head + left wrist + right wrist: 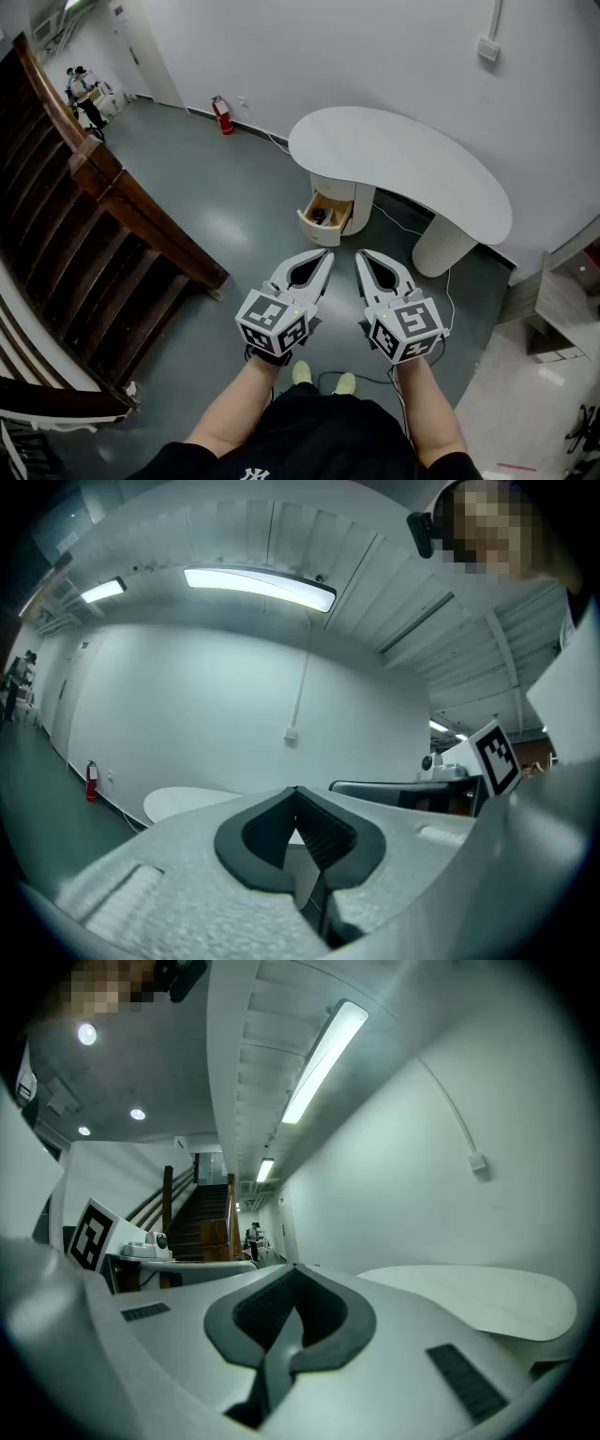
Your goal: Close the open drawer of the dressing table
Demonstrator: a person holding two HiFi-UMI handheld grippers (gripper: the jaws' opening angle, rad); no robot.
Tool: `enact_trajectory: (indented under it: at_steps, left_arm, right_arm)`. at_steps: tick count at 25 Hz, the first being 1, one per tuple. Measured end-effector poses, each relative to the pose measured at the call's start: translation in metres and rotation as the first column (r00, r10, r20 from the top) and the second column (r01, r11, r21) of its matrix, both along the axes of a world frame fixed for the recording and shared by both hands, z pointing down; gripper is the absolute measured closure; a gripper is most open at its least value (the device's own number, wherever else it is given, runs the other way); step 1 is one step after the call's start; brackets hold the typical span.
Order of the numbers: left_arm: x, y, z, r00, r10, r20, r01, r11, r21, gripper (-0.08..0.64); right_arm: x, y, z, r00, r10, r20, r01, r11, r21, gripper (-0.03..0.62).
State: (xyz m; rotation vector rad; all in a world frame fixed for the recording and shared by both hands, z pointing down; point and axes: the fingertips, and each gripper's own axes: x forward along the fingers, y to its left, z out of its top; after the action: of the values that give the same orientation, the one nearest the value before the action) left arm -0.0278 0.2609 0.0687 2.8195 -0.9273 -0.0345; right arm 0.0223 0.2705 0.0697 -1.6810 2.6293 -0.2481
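A white kidney-shaped dressing table (pixel 403 164) stands against the wall ahead. Its drawer (pixel 324 215) is pulled open toward me, with a wooden inside and a small dark item in it. My left gripper (pixel 327 253) and right gripper (pixel 361 254) are held side by side, level, a short way in front of the drawer and apart from it. Both are shut with nothing between the jaws. In the left gripper view the left gripper (pixel 298 791) has its tips meeting, with the tabletop (pixel 187 803) beyond. In the right gripper view the right gripper (pixel 294 1269) is likewise shut, tabletop (pixel 487 1299) at right.
A dark wooden staircase (pixel 84 244) with its railing runs along the left. A red fire extinguisher (pixel 223 115) stands by the far wall. A cable (pixel 403 223) trails on the grey floor under the table. Shelving (pixel 562 309) sits at right. People stand far back left (pixel 84 94).
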Motion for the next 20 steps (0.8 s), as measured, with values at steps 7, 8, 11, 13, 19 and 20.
enact_trajectory:
  at_steps: [7,8,11,13,19,20]
  left_arm:
    - [-0.001,0.006,0.001,1.000,-0.002,-0.001,0.002,1.000,-0.003,0.551]
    - [-0.002,0.006,0.002,1.000,-0.003,-0.001,0.003,1.000,-0.004,0.551]
    - [-0.005,0.006,0.005,1.000,-0.009,-0.001,0.009,1.000,-0.010,0.551]
    - [-0.006,0.006,0.007,1.000,-0.015,0.002,0.015,1.000,-0.013,0.551]
    - [-0.006,0.008,0.013,0.999,-0.030,0.015,0.030,0.999,-0.013,0.551]
    - [-0.006,0.008,0.013,0.999,-0.033,0.016,0.033,0.999,-0.013,0.551]
  right_arm:
    - [-0.003,0.006,0.001,1.000,-0.012,0.008,0.012,1.000,-0.006,0.580]
    - [-0.004,0.007,0.001,1.000,-0.020,0.020,0.020,1.000,-0.008,0.580]
    - [-0.005,0.008,0.001,0.998,-0.031,0.061,0.032,0.999,-0.014,0.578]
    - [-0.003,0.008,0.001,0.996,-0.032,0.080,0.033,0.999,-0.016,0.578]
    - [0.006,0.010,0.004,0.994,-0.023,0.105,0.025,0.999,-0.021,0.578]
    - [0.007,0.010,0.004,0.994,-0.022,0.107,0.025,0.999,-0.021,0.578]
